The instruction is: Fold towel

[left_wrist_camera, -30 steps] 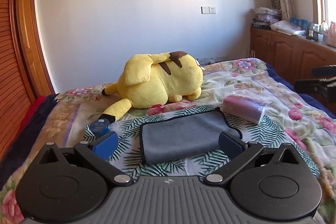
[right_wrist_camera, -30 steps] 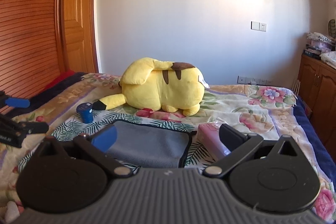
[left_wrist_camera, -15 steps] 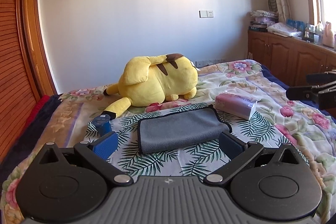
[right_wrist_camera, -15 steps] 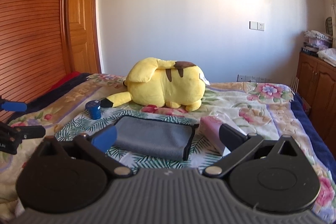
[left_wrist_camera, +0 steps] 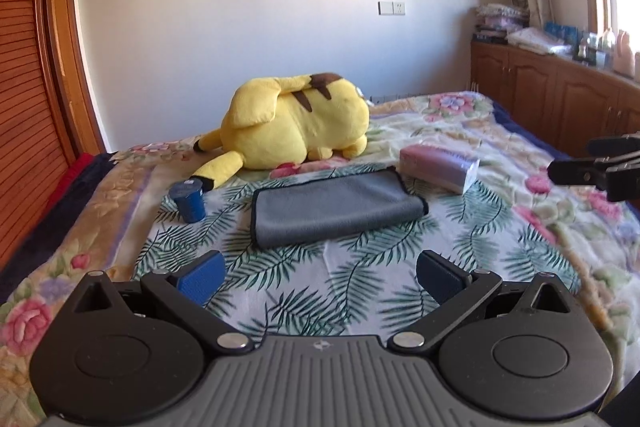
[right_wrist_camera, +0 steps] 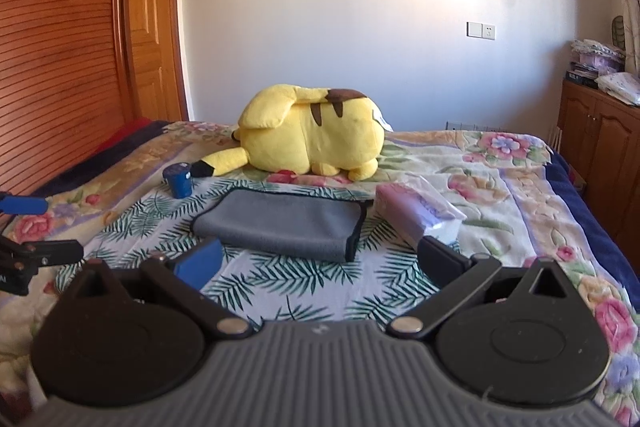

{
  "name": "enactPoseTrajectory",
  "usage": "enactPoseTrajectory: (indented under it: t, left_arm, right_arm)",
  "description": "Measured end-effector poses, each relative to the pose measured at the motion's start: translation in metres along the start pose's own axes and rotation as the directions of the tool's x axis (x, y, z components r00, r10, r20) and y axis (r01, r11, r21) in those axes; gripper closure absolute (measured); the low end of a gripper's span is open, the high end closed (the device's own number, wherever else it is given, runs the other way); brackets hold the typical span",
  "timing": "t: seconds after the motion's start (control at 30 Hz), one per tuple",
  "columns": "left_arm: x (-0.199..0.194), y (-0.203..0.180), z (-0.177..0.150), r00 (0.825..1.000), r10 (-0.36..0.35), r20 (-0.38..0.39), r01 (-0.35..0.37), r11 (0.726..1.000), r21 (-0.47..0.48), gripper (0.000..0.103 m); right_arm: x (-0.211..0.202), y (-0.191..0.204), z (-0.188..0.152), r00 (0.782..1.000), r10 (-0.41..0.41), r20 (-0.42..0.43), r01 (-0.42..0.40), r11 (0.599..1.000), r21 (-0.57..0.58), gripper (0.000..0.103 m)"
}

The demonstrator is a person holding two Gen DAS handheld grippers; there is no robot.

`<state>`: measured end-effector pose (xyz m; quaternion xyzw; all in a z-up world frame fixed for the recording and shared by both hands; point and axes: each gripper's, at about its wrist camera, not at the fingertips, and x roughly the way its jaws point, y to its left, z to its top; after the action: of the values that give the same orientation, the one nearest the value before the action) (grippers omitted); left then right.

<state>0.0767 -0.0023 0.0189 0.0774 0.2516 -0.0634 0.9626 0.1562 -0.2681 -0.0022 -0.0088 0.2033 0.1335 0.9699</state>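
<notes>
A grey towel (left_wrist_camera: pixel 336 205) with a dark edge lies folded flat on the palm-leaf sheet of the bed; in the right wrist view the towel (right_wrist_camera: pixel 280 223) shows its thick folded front edge. My left gripper (left_wrist_camera: pixel 320 273) hangs open over the sheet, short of the towel, with nothing between its blue pads. My right gripper (right_wrist_camera: pixel 320 259) is open too, just in front of the towel's near edge and empty. Each gripper shows at the side of the other's view: the right one (left_wrist_camera: pixel 592 171), the left one (right_wrist_camera: pixel 36 227).
A big yellow plush toy (left_wrist_camera: pixel 296 123) lies behind the towel. A small blue cup (left_wrist_camera: pixel 188 201) stands to the towel's left, a pink tissue pack (left_wrist_camera: pixel 438 167) to its right. Wooden cabinets (left_wrist_camera: pixel 560 99) line the right wall, a slatted wooden door (right_wrist_camera: pixel 60 47) the left.
Both grippers have drawn back and up from the towel, which now lies farther off in both views. The towel itself has stayed folded in place.
</notes>
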Motion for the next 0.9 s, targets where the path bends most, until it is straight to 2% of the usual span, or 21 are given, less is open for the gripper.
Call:
enactPoseTrajectory:
  t: [0.4, 0.67, 0.9]
  left_arm:
    - [0.012, -0.003, -0.030, 0.999, -0.008, -0.049, 0.003, 0.994, -0.105, 0.016]
    - [0.015, -0.002, -0.047, 0.998, 0.009, -0.060, -0.016, 0.994, -0.109, 0.016]
    - [0.017, -0.005, -0.057, 0.998, 0.030, -0.048, -0.033, 0.997, -0.074, 0.016]
  right_arm:
    - [-0.002, 0.003, -0.025, 1.000, -0.029, 0.002, 0.029, 1.000, 0.010, 0.000]
    - [-0.004, 0.011, -0.038, 1.000, -0.018, -0.014, 0.018, 1.000, 0.017, 0.000]
    - [-0.004, 0.022, -0.050, 0.999, 0.001, -0.036, 0.000, 1.000, 0.022, 0.000]
